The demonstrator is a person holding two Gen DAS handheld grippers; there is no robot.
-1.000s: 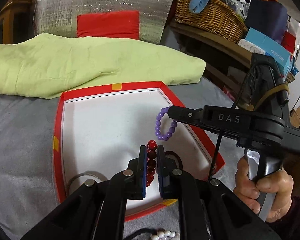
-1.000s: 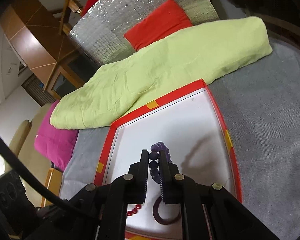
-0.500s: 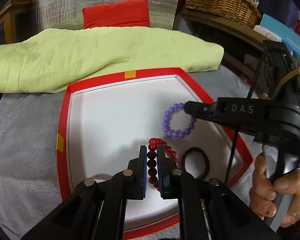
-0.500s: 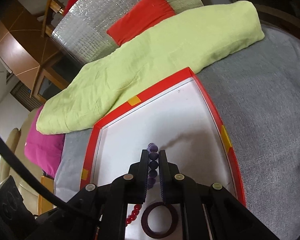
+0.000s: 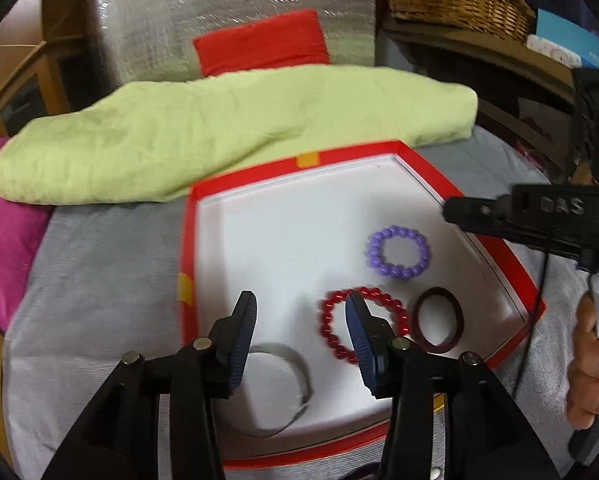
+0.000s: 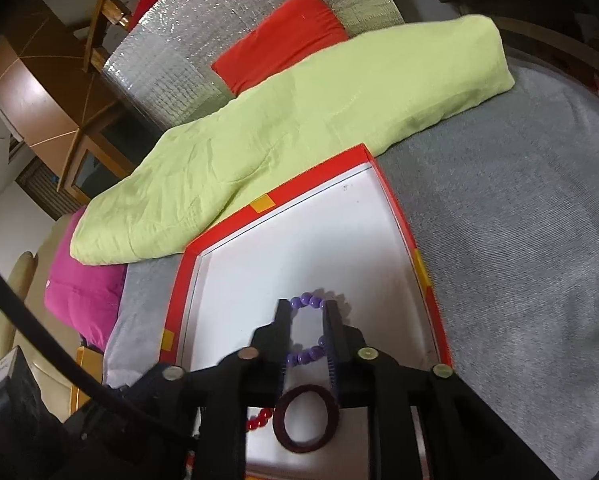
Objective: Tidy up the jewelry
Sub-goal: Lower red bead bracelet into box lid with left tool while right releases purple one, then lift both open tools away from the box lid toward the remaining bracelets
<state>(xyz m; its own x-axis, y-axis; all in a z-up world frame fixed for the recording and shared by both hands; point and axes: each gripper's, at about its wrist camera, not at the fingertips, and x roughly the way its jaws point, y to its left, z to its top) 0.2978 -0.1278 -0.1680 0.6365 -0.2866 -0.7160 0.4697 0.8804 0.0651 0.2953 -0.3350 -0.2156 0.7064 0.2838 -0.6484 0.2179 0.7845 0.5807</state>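
Four pcs lie in red-rimmed tray (image 5: 419,162). Nearest, silver bangle (image 5: 295,364), under left gripper (image 5: 301,320); jaws just opened, released, red bead bracelet (image 5: 331,308) lying flat w/ right finger over it. Dark ring (image 5: 457,320) just right of that. Farther, purple bead bracelet (image 6: 309,301) sits between right gripper (image 6: 306,312) fingers; jaws just parted, pads not pressing. Green cloth (image 5: 219,136) beyond tray.

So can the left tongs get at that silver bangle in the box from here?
Probably yes. The silver bangle lies flat in the box, just below the open left tongs, with nothing on top of it; the red bead bracelet sits beside it, apart.
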